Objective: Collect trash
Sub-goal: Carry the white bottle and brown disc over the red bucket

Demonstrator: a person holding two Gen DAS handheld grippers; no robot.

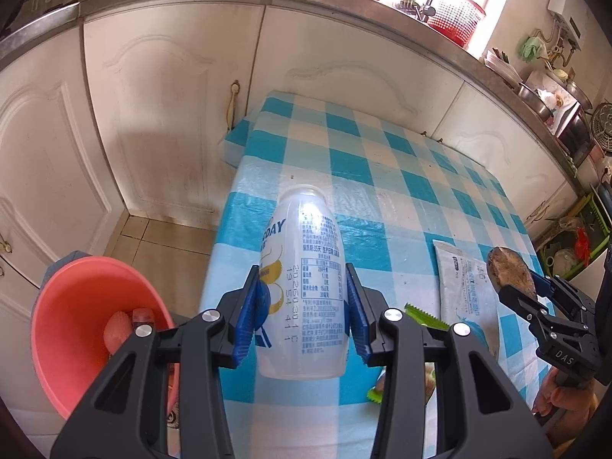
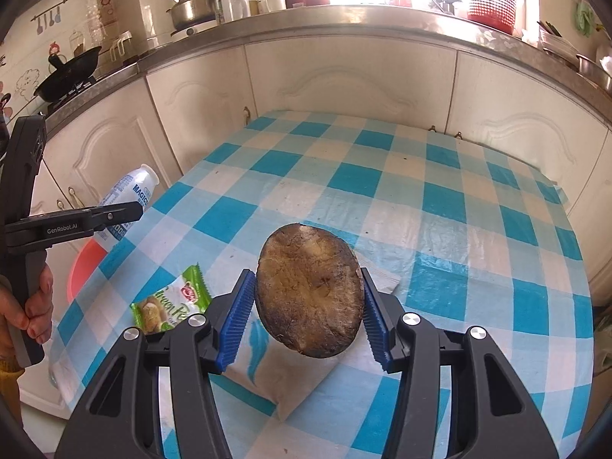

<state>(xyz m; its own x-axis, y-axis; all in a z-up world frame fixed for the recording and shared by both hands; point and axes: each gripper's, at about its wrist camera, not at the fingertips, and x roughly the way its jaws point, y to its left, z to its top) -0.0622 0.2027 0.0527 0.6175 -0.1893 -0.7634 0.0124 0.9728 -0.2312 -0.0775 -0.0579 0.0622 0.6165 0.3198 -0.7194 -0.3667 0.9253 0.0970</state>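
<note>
My left gripper [image 1: 302,310] is shut on a white plastic bottle [image 1: 302,283] with blue print and holds it above the left edge of the checkered table [image 1: 382,176]. The bottle also shows in the right wrist view [image 2: 130,191]. My right gripper [image 2: 309,306] is shut on a brown, rotten half fruit [image 2: 310,290] and holds it above the table; it shows at the right of the left wrist view [image 1: 512,271]. A pink bin [image 1: 88,317] with some trash inside stands on the floor left of the table. A green snack wrapper [image 2: 168,302] and a white pouch [image 1: 463,290] lie on the table.
White kitchen cabinets [image 1: 160,114] and a steel counter edge [image 2: 344,19] run behind the table. A red basket [image 1: 455,15], a kettle [image 2: 191,4] and a wok [image 2: 69,72] stand on the counter. Tiled floor [image 1: 168,237] shows between cabinets and bin.
</note>
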